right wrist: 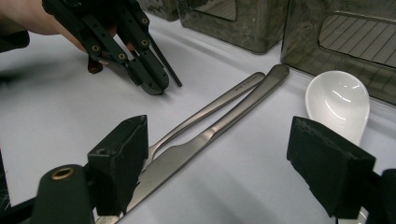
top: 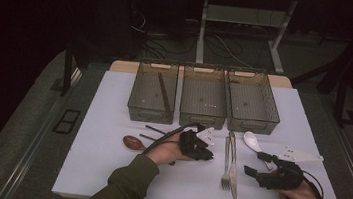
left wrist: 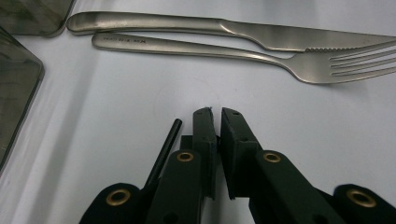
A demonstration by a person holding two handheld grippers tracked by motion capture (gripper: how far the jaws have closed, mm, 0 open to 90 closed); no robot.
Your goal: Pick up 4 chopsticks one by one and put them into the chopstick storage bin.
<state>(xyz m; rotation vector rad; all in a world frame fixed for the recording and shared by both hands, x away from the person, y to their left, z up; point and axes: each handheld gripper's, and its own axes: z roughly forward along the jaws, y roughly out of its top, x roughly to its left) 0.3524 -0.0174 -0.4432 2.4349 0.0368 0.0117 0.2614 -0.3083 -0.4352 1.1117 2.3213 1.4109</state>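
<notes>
Left gripper grips a black chopstick
Its jaws sit nearly closed, pinching the chopstick left of the fork and knife; the right gripper stands wide, empty, over the knife.

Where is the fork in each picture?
High view: the fork lies mid-table, left of the knife.
Left gripper view: across the top, below the knife.
Right gripper view: centre, left of the knife.
Shared landmark: the knife beside it.
</notes>
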